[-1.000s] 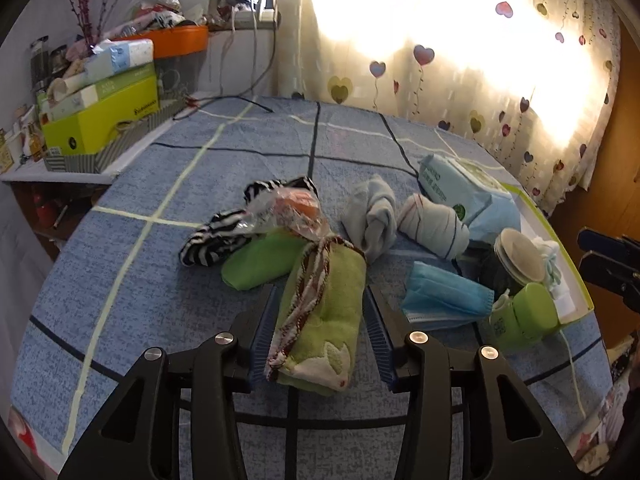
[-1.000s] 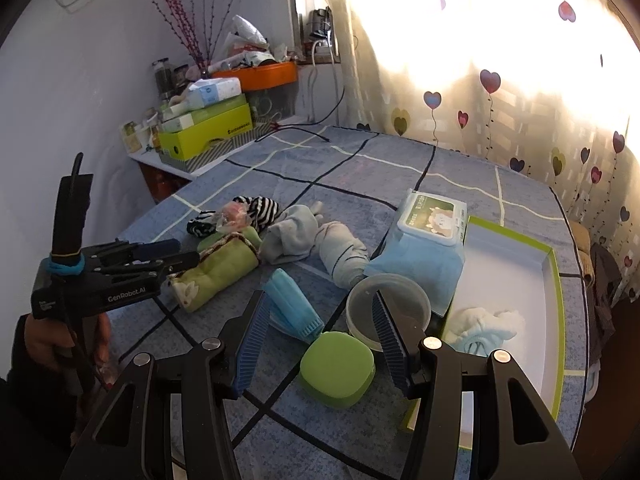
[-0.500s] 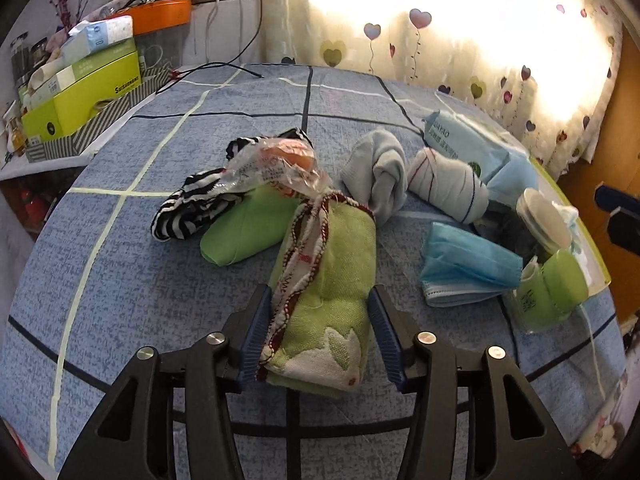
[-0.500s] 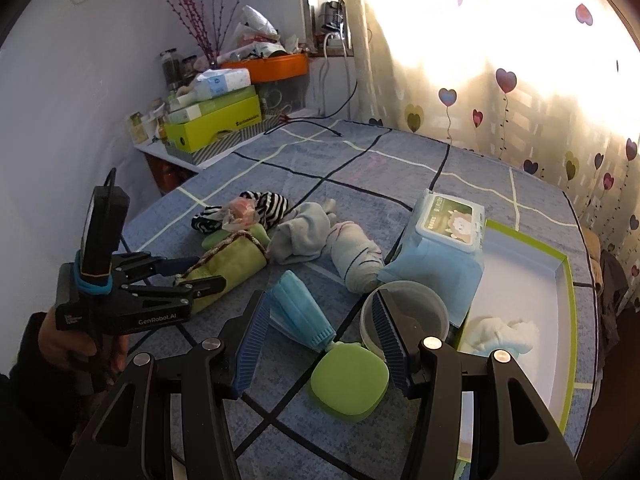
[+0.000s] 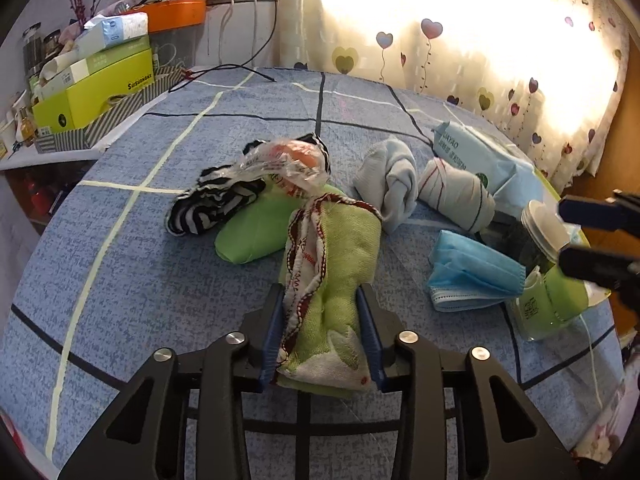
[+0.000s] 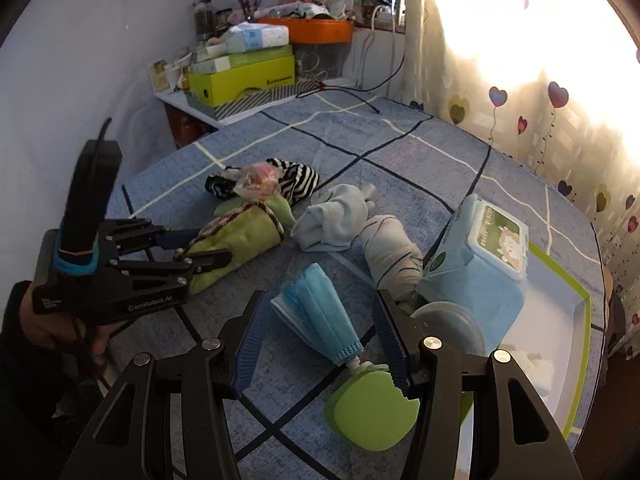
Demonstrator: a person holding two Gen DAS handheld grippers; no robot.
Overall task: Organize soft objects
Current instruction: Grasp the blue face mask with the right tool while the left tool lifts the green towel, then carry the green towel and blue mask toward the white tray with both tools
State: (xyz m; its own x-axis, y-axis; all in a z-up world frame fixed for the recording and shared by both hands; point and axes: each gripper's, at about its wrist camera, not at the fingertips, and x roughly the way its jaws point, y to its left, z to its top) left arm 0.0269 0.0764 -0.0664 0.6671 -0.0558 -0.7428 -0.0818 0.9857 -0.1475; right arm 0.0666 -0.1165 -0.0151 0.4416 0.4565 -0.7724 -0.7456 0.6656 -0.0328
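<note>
A rolled green towel (image 5: 340,248) with red-and-white trim lies on the blue checked tablecloth. My left gripper (image 5: 320,296) is closing around its near end, and both blue pads press into the cloth. In the right wrist view the same towel (image 6: 240,236) sits between the left gripper's (image 6: 204,246) fingers. My right gripper (image 6: 318,300) stands open, and a stack of blue face masks (image 6: 320,312) lies between its fingers without touching them. A grey sock (image 5: 392,176), a striped rolled sock (image 5: 456,196) and a black-and-white striped sock (image 5: 212,204) lie behind the towel.
A crinkled plastic bag (image 5: 288,160) and a green pouch (image 5: 252,232) touch the towel's far end. A wipes pack (image 6: 480,256), a clear jar (image 6: 448,324) and a green-lidded container (image 6: 372,416) crowd the white tray (image 6: 560,320) at the right. Boxes (image 5: 100,88) stand on a shelf at the back left.
The left gripper's jaws have closed in onto the green towel. The right gripper has swung left, from over the green-lidded container and jar to over the blue masks.
</note>
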